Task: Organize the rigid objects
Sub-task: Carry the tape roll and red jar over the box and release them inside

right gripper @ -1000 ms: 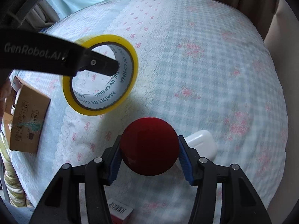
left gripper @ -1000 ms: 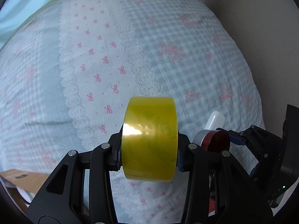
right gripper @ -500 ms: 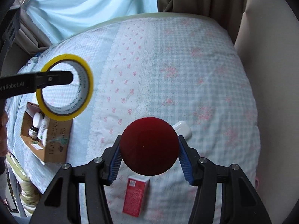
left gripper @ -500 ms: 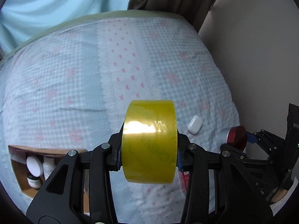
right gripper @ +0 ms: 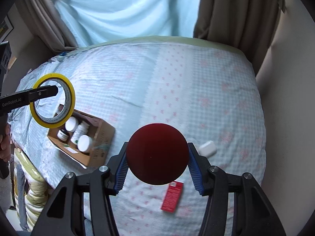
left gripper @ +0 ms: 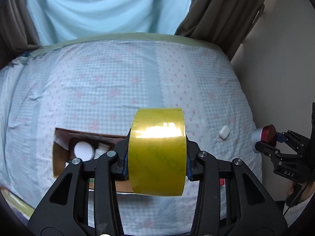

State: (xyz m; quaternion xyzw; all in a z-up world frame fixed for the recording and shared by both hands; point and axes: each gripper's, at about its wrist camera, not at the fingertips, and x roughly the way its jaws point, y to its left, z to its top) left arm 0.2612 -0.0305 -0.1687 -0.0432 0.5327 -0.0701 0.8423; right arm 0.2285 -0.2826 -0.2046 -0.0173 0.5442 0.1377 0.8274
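My left gripper [left gripper: 157,158] is shut on a yellow tape roll [left gripper: 157,151], held high above the bed; the roll also shows in the right wrist view [right gripper: 52,103]. My right gripper [right gripper: 157,163] is shut on a red-capped jar [right gripper: 157,156], which also shows at the right edge of the left wrist view [left gripper: 264,136]. An open cardboard box [right gripper: 98,137] with several white bottles lies on the bed's left side, below the tape roll. A white earbud case [right gripper: 207,148] and a red flat box [right gripper: 173,196] lie on the bedspread near my right gripper.
The bed has a blue checked spread [right gripper: 177,90] with pink bows. Curtains [right gripper: 126,9] hang behind it, and a beige wall [right gripper: 283,78] is on the right. A striped blanket [right gripper: 33,192] hangs at the bed's left edge.
Both grippers have risen and pulled back from the bed with their objects held. The cardboard box, earbud case and red box have come into fuller view below.
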